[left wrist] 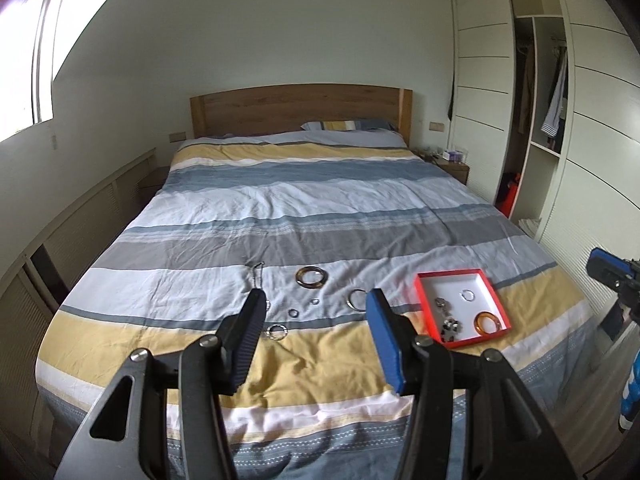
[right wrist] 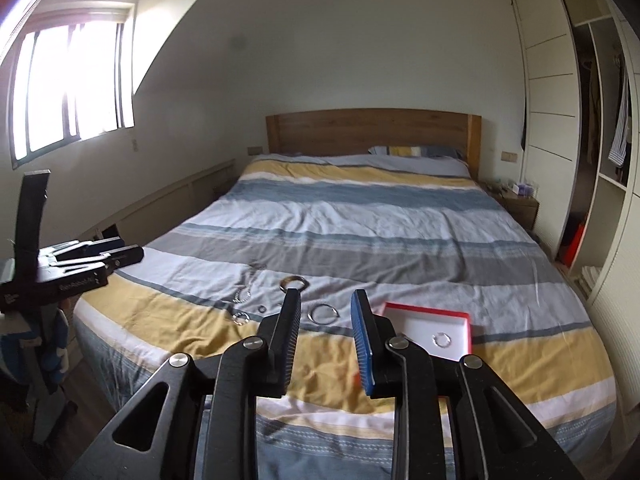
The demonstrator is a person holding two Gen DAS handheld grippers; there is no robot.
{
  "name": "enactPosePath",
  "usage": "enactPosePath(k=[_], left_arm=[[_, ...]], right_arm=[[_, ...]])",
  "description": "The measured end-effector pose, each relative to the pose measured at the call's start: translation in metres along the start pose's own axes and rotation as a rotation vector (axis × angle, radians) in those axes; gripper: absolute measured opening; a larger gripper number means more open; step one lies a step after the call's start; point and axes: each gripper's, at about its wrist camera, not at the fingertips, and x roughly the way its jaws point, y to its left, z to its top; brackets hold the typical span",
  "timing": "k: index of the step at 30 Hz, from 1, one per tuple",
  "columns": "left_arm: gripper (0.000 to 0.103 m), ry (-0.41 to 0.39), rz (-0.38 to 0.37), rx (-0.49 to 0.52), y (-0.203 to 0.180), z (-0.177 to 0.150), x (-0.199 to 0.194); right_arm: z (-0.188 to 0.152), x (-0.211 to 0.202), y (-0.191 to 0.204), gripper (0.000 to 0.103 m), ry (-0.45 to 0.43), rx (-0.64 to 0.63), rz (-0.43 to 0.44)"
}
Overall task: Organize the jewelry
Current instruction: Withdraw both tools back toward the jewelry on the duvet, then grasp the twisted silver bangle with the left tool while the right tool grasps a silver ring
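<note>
Bedroom; striped bed (left wrist: pixel 280 200). Loose rings, the tortoiseshell bangle (left wrist: pixel 311 277) and a chain (left wrist: pixel 257 272) lie near the bed's foot edge, left of the red tray (left wrist: pixel 448 276). Left gripper (left wrist: pixel 316 304) and right gripper (right wrist: pixel 326 304): fingers spread, empty. Bangle likely light, stiff, slippery; pinch across its rim.

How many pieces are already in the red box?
4: a small silver ring at the back, an amber bangle front-right, and two dark trinkets at left. Smaller ones may be hidden.
</note>
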Motion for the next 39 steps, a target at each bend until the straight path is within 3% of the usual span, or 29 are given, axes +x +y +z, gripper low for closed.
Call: enactPosePath(k=[9, 23, 26, 39], left_arm=[[0.050, 0.030, 0.050, -0.042, 0.040, -0.021, 0.051], [0.050, 0.163, 0.042, -0.001, 0.055, -0.089, 0.193], [0.055, 0.211, 0.043, 0.019, 0.057, -0.106, 0.226], [0.058, 0.303, -0.006, -0.058, 0.086, -0.130, 0.335]], right_arm=[[-0.004, 0.051, 0.010, 0.028, 0.035, 0.020, 0.022], [-0.044, 0.215, 0.031, 0.028, 0.200, -0.012, 0.103], [-0.054, 0.255, 0.038, 0.028, 0.253, -0.037, 0.134], [-0.082, 0.406, 0.061, 0.033, 0.379, -0.058, 0.277]])
